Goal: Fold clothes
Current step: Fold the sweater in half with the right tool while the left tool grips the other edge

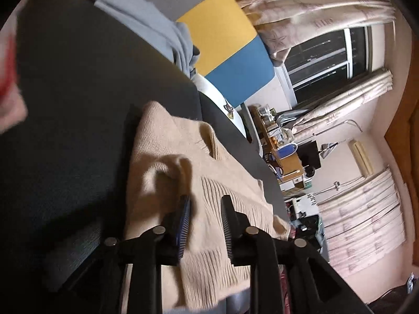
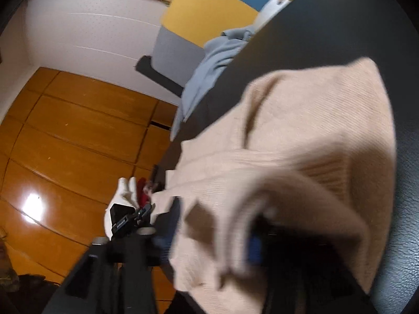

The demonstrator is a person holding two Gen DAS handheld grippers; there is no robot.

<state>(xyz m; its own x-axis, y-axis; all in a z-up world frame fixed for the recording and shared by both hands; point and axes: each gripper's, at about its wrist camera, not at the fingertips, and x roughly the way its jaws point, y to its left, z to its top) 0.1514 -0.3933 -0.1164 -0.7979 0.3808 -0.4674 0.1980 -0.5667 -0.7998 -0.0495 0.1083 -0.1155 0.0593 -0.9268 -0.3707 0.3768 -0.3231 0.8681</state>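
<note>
A beige knit sweater (image 1: 199,162) lies on a dark bed cover (image 1: 78,104). In the left wrist view my left gripper (image 1: 205,204) stands over its ribbed hem, with the fabric running between the two close-set fingers toward the camera. The right wrist view is blurred. There the sweater (image 2: 301,130) is raised in a thick fold that drapes over my right gripper (image 2: 209,230), hides the fingertips, and leaves only a blue pad (image 2: 254,248) showing. The left gripper (image 2: 131,217), held by a white-gloved hand (image 2: 123,191), sits at the sweater's stretched near corner.
A light blue garment (image 1: 157,26) lies crumpled at the head of the bed (image 2: 209,60), against grey, yellow (image 1: 217,26) and blue headboard panels. A wooden wardrobe (image 2: 65,144) stands beside the bed. A window, curtains and a cluttered desk (image 1: 282,151) are across the room.
</note>
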